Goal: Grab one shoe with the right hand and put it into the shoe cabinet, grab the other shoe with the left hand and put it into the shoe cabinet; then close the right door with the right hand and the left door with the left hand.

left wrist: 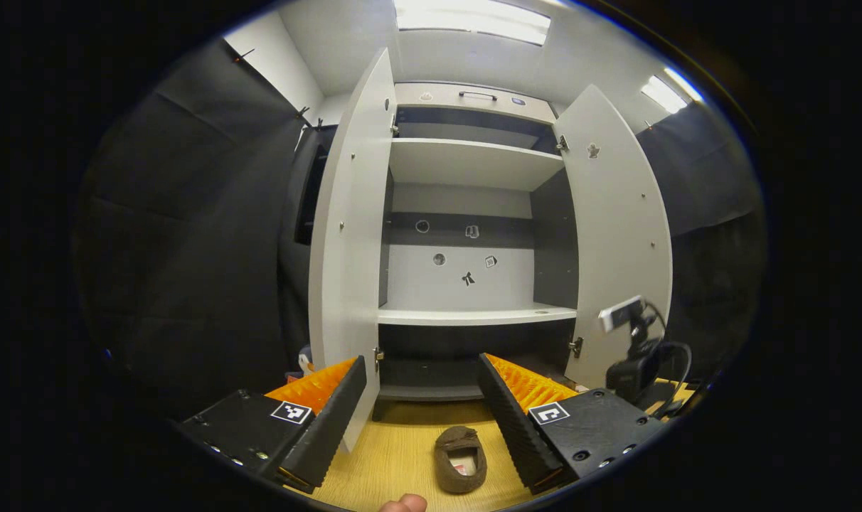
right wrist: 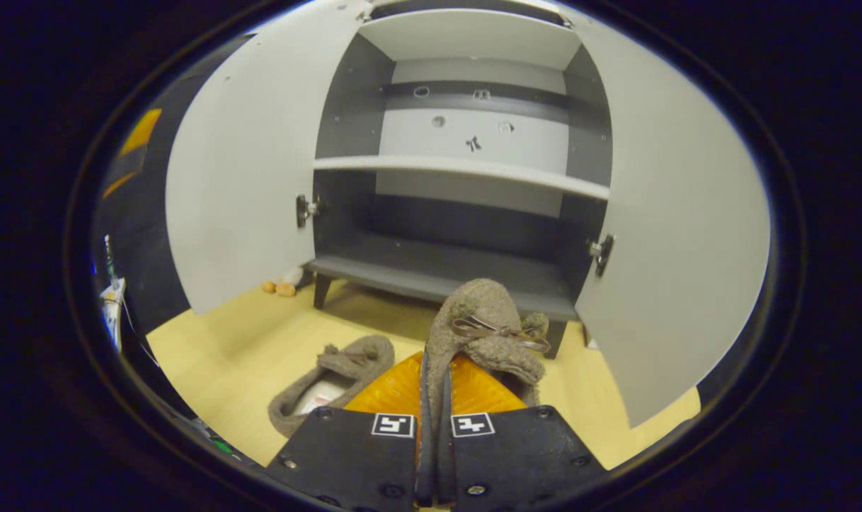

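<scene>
Left gripper view: we see the left gripper (left wrist: 422,398) spread wide, holding nothing, above one shoe (left wrist: 460,459) on the floor (left wrist: 395,455) before the shoe cabinet (left wrist: 474,213), both doors open. Right gripper view: we see the right gripper (right wrist: 434,384) pinching the other shoe (right wrist: 484,327), lifted near the cabinet's bottom-shelf front edge.

One fuzzy brown shoe (right wrist: 484,323) hangs lifted before the open shoe cabinet (right wrist: 466,171); its mate (right wrist: 335,373) lies on the floor.
</scene>
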